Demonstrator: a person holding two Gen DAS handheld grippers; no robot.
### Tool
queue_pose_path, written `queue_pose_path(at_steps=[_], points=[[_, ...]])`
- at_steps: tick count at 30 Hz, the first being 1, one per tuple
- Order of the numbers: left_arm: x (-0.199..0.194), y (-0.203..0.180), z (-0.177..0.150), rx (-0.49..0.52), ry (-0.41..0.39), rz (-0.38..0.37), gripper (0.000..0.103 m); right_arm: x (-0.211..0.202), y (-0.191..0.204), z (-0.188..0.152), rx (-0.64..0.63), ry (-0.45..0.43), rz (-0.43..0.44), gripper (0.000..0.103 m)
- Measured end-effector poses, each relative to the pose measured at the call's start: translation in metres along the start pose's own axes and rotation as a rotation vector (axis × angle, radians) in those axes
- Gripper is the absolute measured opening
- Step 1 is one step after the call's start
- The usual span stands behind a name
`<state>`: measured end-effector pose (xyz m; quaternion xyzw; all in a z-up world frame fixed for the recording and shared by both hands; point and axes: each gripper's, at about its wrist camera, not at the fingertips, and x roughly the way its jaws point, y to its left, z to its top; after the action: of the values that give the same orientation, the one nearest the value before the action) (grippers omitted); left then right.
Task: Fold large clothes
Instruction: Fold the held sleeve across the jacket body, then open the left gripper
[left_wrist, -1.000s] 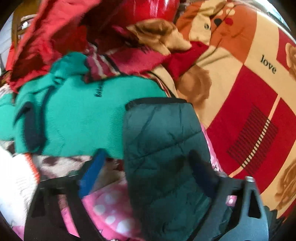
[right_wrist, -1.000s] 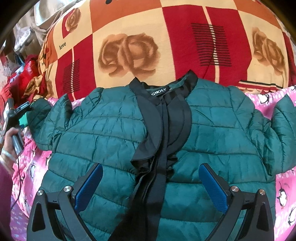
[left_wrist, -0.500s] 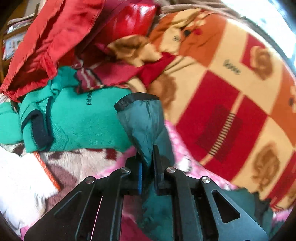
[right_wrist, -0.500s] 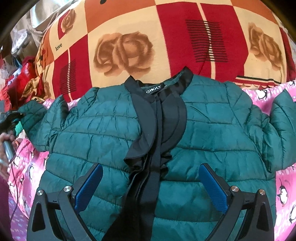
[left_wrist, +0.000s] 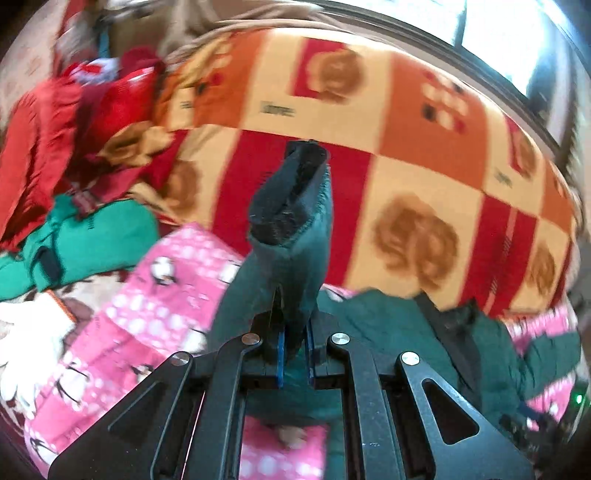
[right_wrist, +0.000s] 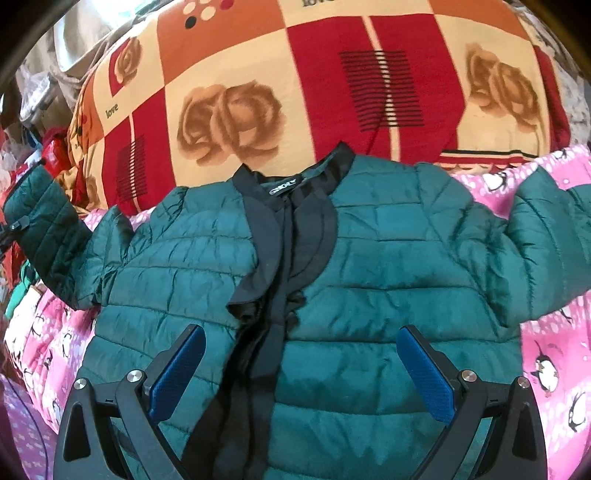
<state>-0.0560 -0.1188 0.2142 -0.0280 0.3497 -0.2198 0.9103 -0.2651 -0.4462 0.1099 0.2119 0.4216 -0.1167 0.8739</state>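
Observation:
A dark green quilted jacket (right_wrist: 369, 266) with black collar and front trim lies face up on a pink penguin sheet (right_wrist: 554, 362). Its left sleeve (right_wrist: 40, 225) is raised off the bed at the far left. In the left wrist view my left gripper (left_wrist: 293, 343) is shut on that sleeve (left_wrist: 291, 266), whose black cuff (left_wrist: 291, 192) stands up above the fingers. The jacket's body (left_wrist: 399, 332) shows at the lower right there. My right gripper (right_wrist: 301, 373) hovers open over the jacket's lower front, with nothing pinched between its blue pads (right_wrist: 181, 369).
A red, orange and cream rose-patterned blanket (right_wrist: 332, 92) lies bunched behind the jacket. A heap of clothes sits at the left: a teal sweater (left_wrist: 92, 236), red garments (left_wrist: 55, 122) and a white item (left_wrist: 29, 332). A window (left_wrist: 517, 44) is at the far right.
My left gripper closed on the green sleeve near its cuff, then lifted it and swung right toward the jacket's body. The right gripper stayed open and drifted slightly over the jacket.

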Motion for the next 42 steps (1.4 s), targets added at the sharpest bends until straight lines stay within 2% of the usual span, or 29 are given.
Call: queue_pose_path(at_steps=[3, 9, 17, 24, 32, 38, 40, 41, 42], points=[[0.003, -0.048, -0.014, 0.083, 0.034, -0.032, 0.007, -0.009, -0.009, -0.003, 0.014, -0.01, -0.008, 0.103], [0.021, -0.124, -0.045, 0.186, 0.094, -0.065, 0.007, -0.024, -0.028, -0.009, 0.037, -0.018, -0.021, 0.103], [0.048, -0.2, -0.081, 0.287, 0.161, -0.096, 0.007, -0.037, -0.055, -0.016, 0.072, -0.024, -0.043, 0.103], [0.073, -0.237, -0.107, 0.328, 0.246, -0.129, 0.007, -0.043, -0.069, -0.016, 0.092, -0.028, -0.053, 0.103], [0.096, -0.26, -0.139, 0.359, 0.334, -0.15, 0.007, -0.043, -0.082, -0.017, 0.11, -0.019, -0.077, 0.103], [0.098, -0.263, -0.147, 0.384, 0.341, -0.14, 0.008, -0.04, -0.089, -0.019, 0.131, -0.007, -0.078, 0.103], [0.096, -0.263, -0.147, 0.389, 0.359, -0.149, 0.014, -0.039, -0.089, -0.019, 0.137, -0.007, -0.072, 0.103], [0.095, -0.264, -0.147, 0.389, 0.37, -0.162, 0.028, -0.04, -0.088, -0.018, 0.139, -0.008, -0.067, 0.103], [0.093, -0.263, -0.146, 0.385, 0.38, -0.178, 0.049, -0.04, -0.088, -0.018, 0.14, -0.009, -0.064, 0.103]])
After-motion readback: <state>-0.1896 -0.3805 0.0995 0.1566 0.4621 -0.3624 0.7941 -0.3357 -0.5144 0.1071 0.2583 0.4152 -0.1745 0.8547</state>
